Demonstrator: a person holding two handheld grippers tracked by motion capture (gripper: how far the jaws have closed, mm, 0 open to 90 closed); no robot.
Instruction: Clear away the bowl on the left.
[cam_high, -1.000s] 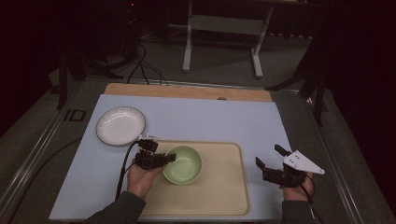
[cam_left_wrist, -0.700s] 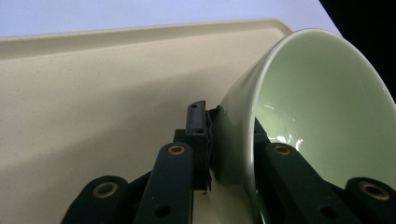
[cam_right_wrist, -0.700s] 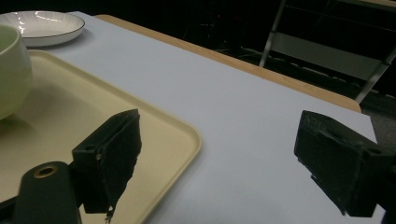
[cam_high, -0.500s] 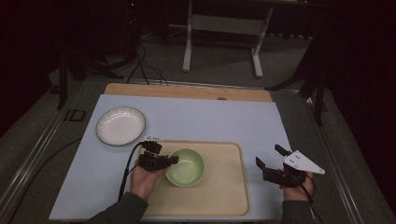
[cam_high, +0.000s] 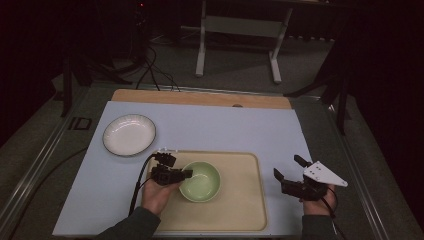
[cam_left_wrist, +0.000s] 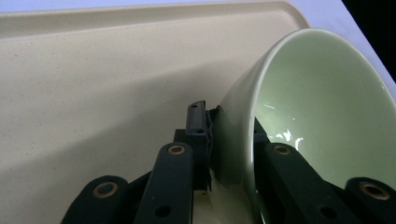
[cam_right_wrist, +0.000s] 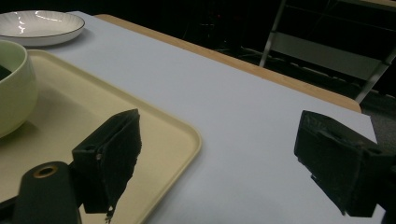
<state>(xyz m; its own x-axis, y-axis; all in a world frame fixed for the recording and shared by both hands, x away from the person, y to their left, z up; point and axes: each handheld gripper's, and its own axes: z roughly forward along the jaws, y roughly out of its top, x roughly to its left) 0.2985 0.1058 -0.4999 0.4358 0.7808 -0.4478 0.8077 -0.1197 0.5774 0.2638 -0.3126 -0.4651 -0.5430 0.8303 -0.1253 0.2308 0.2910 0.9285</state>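
Observation:
A pale green bowl (cam_high: 201, 182) rests on the beige tray (cam_high: 240, 200), left of the tray's middle. My left gripper (cam_high: 186, 173) is shut on the bowl's left rim; in the left gripper view one jaw presses the outer wall and the other sits inside the green bowl (cam_left_wrist: 317, 121). To the right of the tray, my right gripper (cam_high: 288, 167) is held open above the table with nothing between its jaws. The right gripper view has the green bowl (cam_right_wrist: 14, 88) at far left on the beige tray (cam_right_wrist: 154, 140).
A white plate (cam_high: 129, 134) lies on the light blue mat (cam_high: 220, 125) at the back left, also as the white plate (cam_right_wrist: 39, 25) in the right gripper view. A wooden strip (cam_high: 200, 97) borders the mat's far edge. A metal stand (cam_high: 240, 30) is on the floor beyond.
My left gripper, shut on the bowl's rim, has shifted slightly toward the person with the bowl. The right gripper has stayed in place, open.

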